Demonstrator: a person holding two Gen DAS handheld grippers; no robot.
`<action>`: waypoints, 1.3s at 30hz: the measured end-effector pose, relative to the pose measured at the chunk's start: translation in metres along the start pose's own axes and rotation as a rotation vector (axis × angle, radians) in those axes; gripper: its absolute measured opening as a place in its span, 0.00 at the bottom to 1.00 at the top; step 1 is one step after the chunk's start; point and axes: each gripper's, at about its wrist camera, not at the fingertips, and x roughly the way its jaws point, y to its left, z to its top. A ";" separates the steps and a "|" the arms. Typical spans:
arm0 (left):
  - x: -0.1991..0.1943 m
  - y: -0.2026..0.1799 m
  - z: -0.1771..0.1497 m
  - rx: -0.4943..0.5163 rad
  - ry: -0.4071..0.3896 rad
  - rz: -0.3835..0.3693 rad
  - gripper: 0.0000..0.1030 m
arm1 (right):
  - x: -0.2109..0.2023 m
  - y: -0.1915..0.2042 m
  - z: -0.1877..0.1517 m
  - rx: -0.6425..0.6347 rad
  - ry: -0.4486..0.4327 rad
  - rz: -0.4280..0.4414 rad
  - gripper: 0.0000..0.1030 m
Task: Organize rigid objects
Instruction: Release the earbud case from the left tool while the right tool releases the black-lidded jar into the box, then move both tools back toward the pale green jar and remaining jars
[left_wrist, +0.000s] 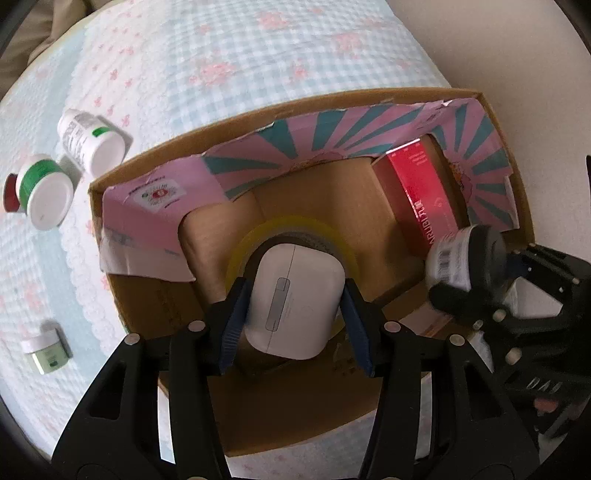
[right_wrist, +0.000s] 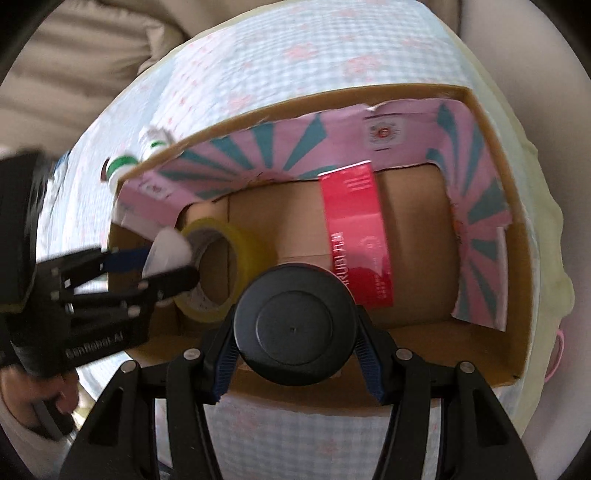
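My left gripper (left_wrist: 293, 295) is shut on a white rounded case (left_wrist: 291, 299) and holds it over the open cardboard box (left_wrist: 122, 295), just above a yellow tape roll (left_wrist: 295, 229). My right gripper (right_wrist: 293, 332) is shut on a black-lidded jar (right_wrist: 295, 325) at the box's near edge; the jar also shows in the left wrist view (left_wrist: 465, 258). A red carton (right_wrist: 352, 236) lies inside the box. The left gripper with the white case (right_wrist: 168, 254) and the tape roll (right_wrist: 221, 266) show at left in the right wrist view.
The box (right_wrist: 491, 229) has a pink and teal striped lining (left_wrist: 332, 133) and sits on a checked bedspread (left_wrist: 221, 55). Two white jars with green bands (left_wrist: 48, 192) (left_wrist: 92, 140) and a small pale green jar (left_wrist: 46, 350) lie on the bedspread left of the box.
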 end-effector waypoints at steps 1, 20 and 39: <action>-0.002 0.000 0.000 0.001 -0.005 0.013 0.50 | 0.000 0.003 -0.002 -0.022 -0.010 -0.011 0.53; -0.065 0.033 -0.039 -0.071 -0.123 0.045 1.00 | -0.036 0.024 -0.024 -0.107 -0.156 -0.090 1.00; -0.196 0.088 -0.141 -0.216 -0.262 0.097 1.00 | -0.109 0.113 -0.058 -0.178 -0.238 -0.150 1.00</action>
